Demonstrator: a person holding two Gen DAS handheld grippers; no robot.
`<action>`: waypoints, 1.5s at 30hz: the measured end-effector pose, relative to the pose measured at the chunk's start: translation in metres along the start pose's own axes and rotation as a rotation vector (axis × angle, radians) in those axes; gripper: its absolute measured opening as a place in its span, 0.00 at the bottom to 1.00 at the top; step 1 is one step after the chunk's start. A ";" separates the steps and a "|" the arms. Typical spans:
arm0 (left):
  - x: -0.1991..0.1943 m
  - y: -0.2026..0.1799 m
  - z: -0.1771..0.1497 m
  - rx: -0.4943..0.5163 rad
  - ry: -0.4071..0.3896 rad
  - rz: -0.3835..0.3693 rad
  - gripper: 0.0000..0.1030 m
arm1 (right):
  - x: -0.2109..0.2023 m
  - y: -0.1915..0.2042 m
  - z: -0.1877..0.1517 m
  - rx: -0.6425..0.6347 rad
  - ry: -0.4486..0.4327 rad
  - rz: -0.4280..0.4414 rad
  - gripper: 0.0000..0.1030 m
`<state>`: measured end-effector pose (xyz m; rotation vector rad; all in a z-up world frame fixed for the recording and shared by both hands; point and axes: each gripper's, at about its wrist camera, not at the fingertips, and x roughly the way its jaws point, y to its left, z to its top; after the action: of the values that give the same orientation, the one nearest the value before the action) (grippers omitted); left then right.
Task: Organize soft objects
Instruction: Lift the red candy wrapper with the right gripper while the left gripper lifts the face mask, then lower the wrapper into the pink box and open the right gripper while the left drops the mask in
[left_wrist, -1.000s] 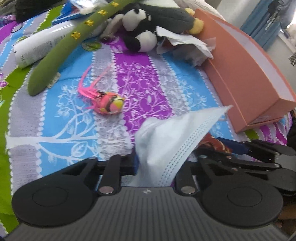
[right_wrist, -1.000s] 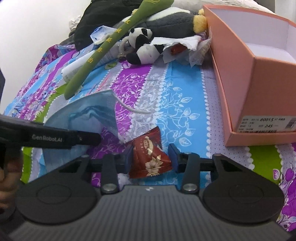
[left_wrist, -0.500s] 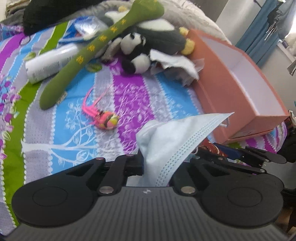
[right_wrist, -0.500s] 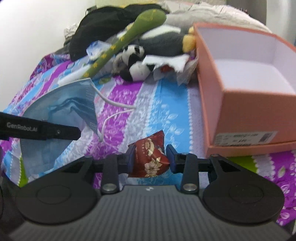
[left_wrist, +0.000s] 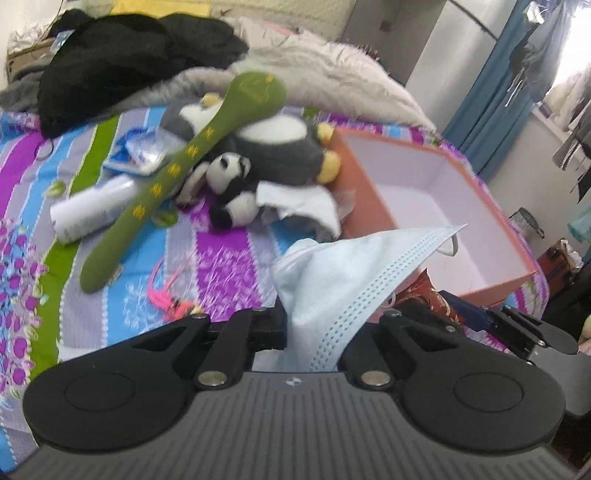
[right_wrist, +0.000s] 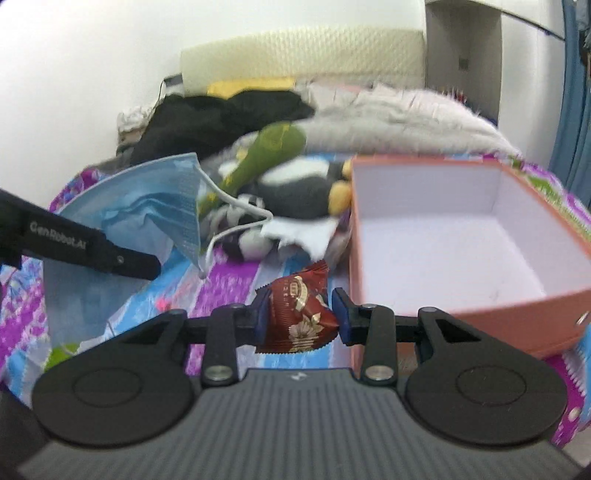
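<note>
My left gripper (left_wrist: 314, 328) is shut on a pale blue face mask (left_wrist: 343, 273), which stands up crumpled between its fingers above the bed. The same mask (right_wrist: 147, 206) hangs at the left of the right wrist view with its ear loops dangling. My right gripper (right_wrist: 299, 317) is shut on a dark red snack packet (right_wrist: 299, 314), held in the air just left of the open orange box (right_wrist: 461, 314). The box (left_wrist: 436, 206) is white inside and holds nothing. A panda plush (left_wrist: 232, 184), a green plush snake (left_wrist: 177, 177) and a grey penguin plush (left_wrist: 284, 144) lie in a heap left of the box.
On the striped bedspread (left_wrist: 229, 258) lie a pink toy (left_wrist: 170, 299), a white tube (left_wrist: 92, 210), crumpled white paper (left_wrist: 303, 203) and a blue packet (left_wrist: 144, 151). Black clothing (left_wrist: 133, 70) and a grey furry blanket (left_wrist: 332, 74) are piled at the back. Blue curtains (left_wrist: 498, 85) hang on the right.
Both grippers have risen off the bed with the mask and the packet held; the views now look down into the orange box. The box's inside has come into sight.
</note>
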<state>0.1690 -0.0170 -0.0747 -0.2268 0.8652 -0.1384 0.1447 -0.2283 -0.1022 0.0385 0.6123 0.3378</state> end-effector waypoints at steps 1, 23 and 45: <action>-0.004 -0.005 0.005 0.007 -0.010 -0.005 0.07 | -0.003 -0.003 0.006 0.009 -0.014 0.004 0.38; 0.005 -0.121 0.122 0.087 -0.107 -0.181 0.07 | -0.038 -0.106 0.117 0.073 -0.166 -0.198 0.38; 0.220 -0.198 0.144 0.176 0.243 -0.148 0.08 | 0.069 -0.230 0.051 0.264 0.155 -0.266 0.33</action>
<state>0.4146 -0.2346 -0.0971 -0.1095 1.0710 -0.3850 0.2956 -0.4200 -0.1301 0.1841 0.8032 0.0001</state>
